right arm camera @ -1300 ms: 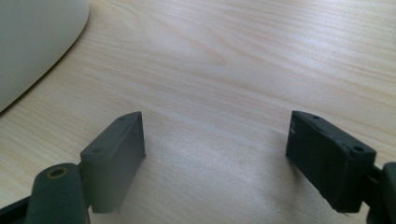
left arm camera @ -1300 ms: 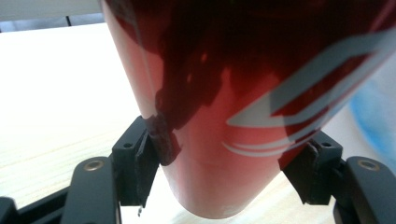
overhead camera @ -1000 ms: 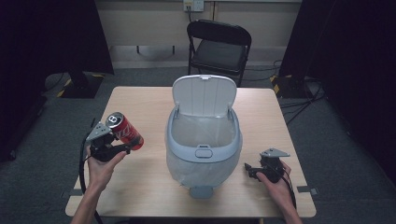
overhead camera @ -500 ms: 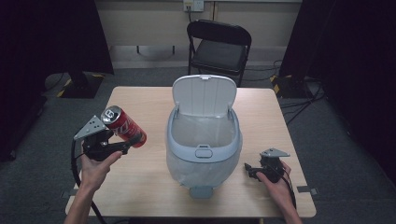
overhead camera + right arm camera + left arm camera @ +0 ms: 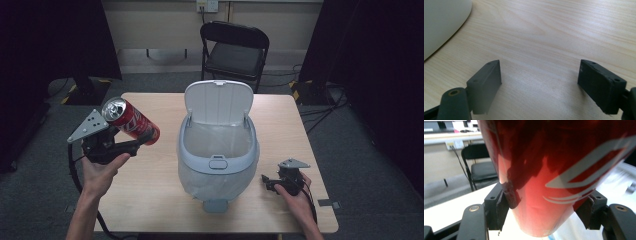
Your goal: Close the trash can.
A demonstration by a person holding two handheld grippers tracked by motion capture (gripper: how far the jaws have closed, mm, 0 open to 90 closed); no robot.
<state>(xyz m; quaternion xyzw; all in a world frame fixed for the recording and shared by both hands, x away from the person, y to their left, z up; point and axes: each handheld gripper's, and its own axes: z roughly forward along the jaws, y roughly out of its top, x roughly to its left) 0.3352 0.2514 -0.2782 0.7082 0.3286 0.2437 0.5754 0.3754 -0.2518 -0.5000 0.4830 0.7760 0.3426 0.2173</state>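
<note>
Up close, left fingers [image 5: 499, 212] clamp a red can [image 5: 549, 177] by its lower body, one pad on each side; can bulges between them, silver stripes across the red.

From the high view: left gripper [image 5: 131, 145] held off the desk [image 5: 150, 200], over its left edge. Can [image 5: 131, 121] tilted, silver top toward the upper left, base toward the bin. Grey plate on the gripper points left. Left hand [image 5: 102, 167] wrapped under the body, forearm entering from the bottom edge, cable looping down beside it.

Right fingers [image 5: 609, 85] stand wide apart, nothing between them, bare wood grain below. White curve of the bin [image 5: 444, 22] at the upper left of that view.

Right gripper [image 5: 270, 182] low at the desk's near right corner, pointing left toward the bin, right hand [image 5: 295, 192] behind it.

Bin [image 5: 217, 160] sits mid-desk, toward the near edge: pale grey-blue rim, clear liner inside, white lid hinged up at the back and standing open. Small pedal at its front foot. Can is near the bin's left side, apart from it, above rim height.

Beyond the far edge: black folding chair [image 5: 235, 52] on grey floor, wall socket above, dark curtains either side.
</note>
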